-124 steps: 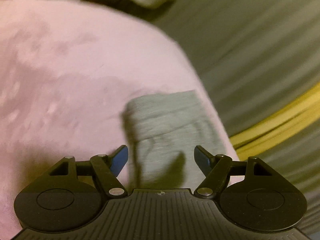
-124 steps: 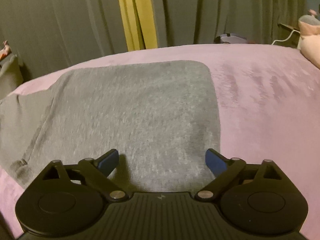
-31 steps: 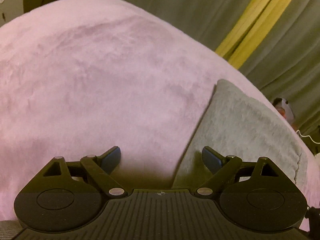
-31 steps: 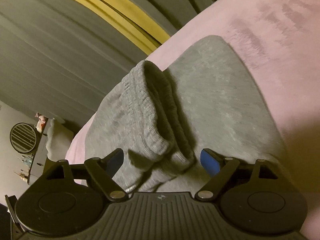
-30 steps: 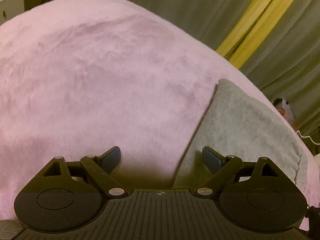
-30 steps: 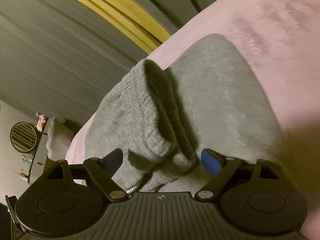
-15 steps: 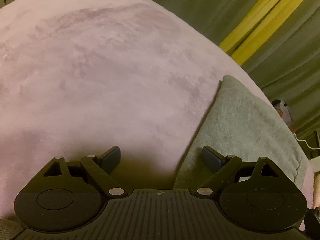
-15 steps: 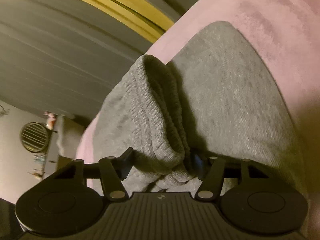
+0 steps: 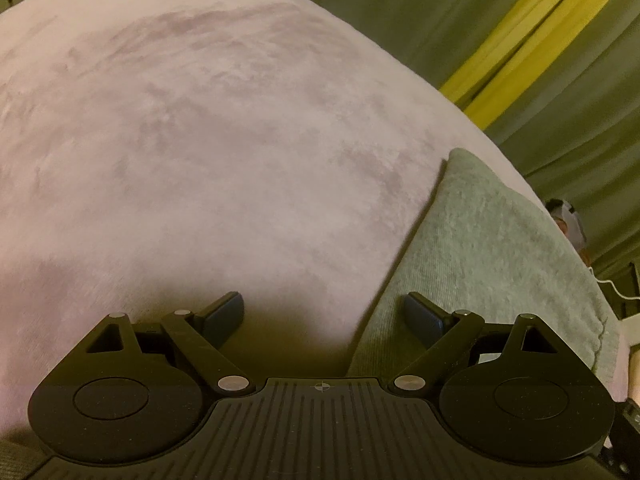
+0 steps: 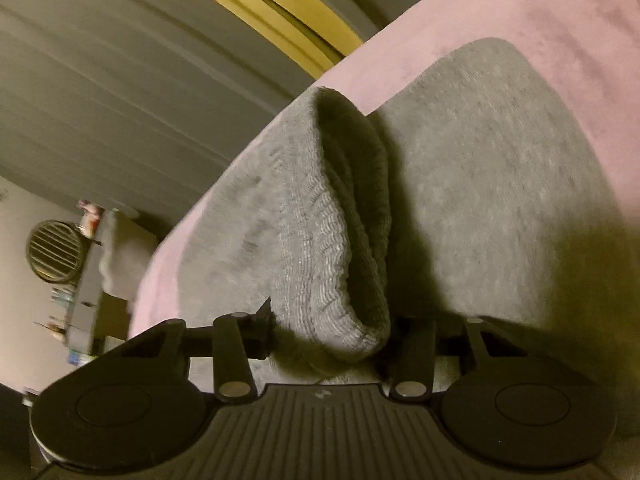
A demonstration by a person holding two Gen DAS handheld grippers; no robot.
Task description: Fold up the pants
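Note:
The grey pants [image 10: 500, 200] lie folded on a pink blanket [image 10: 560, 12]. One ribbed edge [image 10: 320, 240] stands up in a thick fold. My right gripper [image 10: 332, 326] has that fold between its fingers; the jaws are closing and both pads touch the fabric. In the left wrist view the pants [image 9: 500, 264] lie to the right on the blanket [image 9: 200, 140]. My left gripper [image 9: 324, 314] hovers open over the pants' left edge, one finger above the blanket and the other above the grey cloth, with nothing held.
Grey curtains with a yellow stripe [image 9: 540, 32] hang behind the bed. A round vent [image 10: 54, 250] and a shelf with small items sit at far left. A small grey object [image 9: 568, 220] and a white cable [image 9: 612, 288] lie beyond the pants.
The right jaws have come together from wide open onto the ribbed fold, and the gripper has pushed in a little closer. The left gripper has stayed open and nearly still.

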